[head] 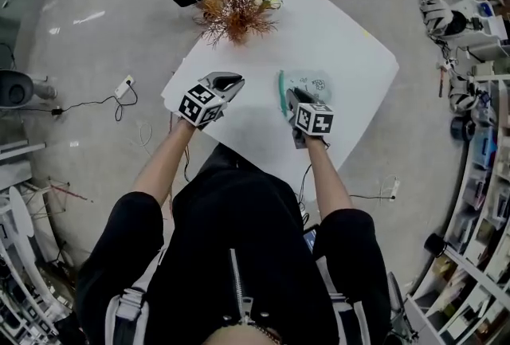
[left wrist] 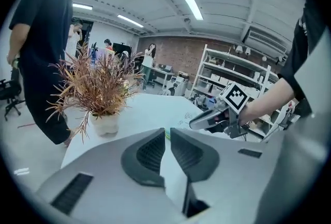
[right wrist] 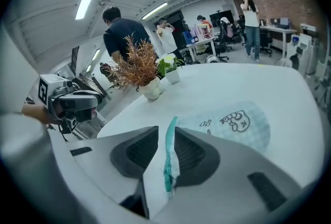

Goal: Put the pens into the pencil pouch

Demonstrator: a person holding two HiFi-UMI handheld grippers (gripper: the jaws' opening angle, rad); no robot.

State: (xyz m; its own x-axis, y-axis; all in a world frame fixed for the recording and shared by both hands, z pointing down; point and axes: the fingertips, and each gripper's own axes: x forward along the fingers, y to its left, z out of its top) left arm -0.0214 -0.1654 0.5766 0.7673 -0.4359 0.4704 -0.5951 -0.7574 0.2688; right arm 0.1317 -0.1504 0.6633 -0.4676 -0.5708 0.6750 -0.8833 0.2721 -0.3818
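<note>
Right claw [right wrist: 166, 134]: jaws slightly parted; pinching nothing
Pencil pouch [right wrist: 232, 124]: on desk [head: 351, 41]; its teal zip edge stands between those jaws
Left claw [left wrist: 167, 134]: closed; empty

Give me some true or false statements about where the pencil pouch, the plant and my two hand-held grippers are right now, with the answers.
1. The left hand-held gripper is shut with nothing between its jaws. True.
2. The pencil pouch lies on the floor. False: it lies on the white table.
3. The teal zipper edge of the pouch stands between the jaws of the right hand-held gripper. True.
4. The potted plant has tipped over. False: it stands upright on the table.
</note>
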